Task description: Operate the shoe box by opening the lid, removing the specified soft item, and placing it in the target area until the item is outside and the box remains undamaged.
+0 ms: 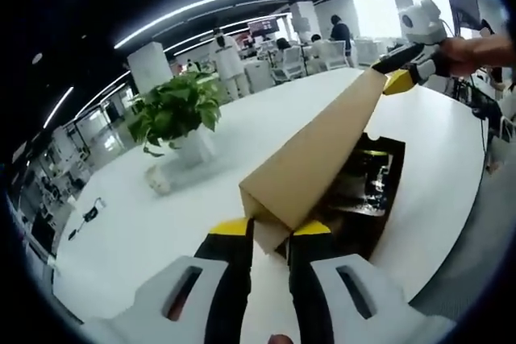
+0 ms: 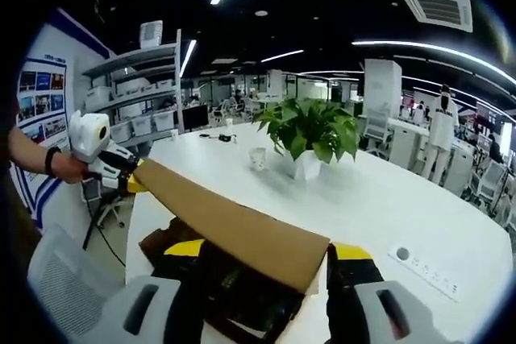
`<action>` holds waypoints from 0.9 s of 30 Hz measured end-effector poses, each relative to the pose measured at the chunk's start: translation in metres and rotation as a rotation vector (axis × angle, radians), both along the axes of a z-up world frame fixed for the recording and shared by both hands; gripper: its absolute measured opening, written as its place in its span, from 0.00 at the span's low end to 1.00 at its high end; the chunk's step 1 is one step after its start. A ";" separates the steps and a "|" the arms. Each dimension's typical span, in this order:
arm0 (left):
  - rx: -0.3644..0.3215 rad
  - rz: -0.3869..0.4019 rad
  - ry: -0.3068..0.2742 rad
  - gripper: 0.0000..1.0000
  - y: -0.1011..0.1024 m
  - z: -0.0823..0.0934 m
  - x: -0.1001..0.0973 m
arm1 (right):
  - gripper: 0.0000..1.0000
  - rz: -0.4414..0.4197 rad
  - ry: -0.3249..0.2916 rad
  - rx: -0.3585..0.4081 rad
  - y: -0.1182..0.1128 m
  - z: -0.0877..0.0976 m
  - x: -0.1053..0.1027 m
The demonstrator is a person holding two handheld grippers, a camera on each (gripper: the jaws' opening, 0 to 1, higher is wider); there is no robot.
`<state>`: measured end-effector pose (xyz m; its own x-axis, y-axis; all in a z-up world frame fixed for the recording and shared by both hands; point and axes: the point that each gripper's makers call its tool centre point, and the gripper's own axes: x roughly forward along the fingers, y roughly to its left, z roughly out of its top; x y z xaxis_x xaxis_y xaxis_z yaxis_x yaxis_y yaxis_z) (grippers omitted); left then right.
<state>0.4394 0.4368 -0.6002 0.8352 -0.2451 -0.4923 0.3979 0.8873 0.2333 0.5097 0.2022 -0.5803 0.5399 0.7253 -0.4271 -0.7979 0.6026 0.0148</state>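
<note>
Lid raised, tilted over open shoe box on white table near potted plant, left gripper pinching one lid corner, right gripper at opposite end, jaws spread either side of lid edge, grip unclear, dark contents inside box.

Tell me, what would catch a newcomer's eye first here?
Most striking is the brown cardboard lid, lifted off the shoe box on the white table and gripped at both ends: the left gripper clamps the near corner in its view, and the right gripper holds the far end. Beneath it the open box shows a dark interior. Beyond stands a leafy potted plant.
</note>
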 end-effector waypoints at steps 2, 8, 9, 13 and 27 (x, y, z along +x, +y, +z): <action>-0.039 0.016 0.005 0.14 0.001 0.002 0.002 | 0.57 0.002 -0.006 -0.001 0.001 0.001 0.002; -0.045 0.017 0.005 0.14 0.002 0.004 0.005 | 0.54 0.002 -0.017 -0.009 0.000 0.001 0.009; -0.046 0.017 0.004 0.14 0.002 0.004 0.006 | 0.53 0.000 -0.016 -0.011 0.000 0.000 0.010; -0.044 0.017 0.000 0.13 0.003 0.006 0.008 | 0.49 -0.023 -0.016 -0.018 -0.001 -0.003 0.016; -0.054 0.023 -0.001 0.12 0.008 0.009 0.018 | 0.38 -0.144 0.039 -0.101 -0.017 -0.040 0.040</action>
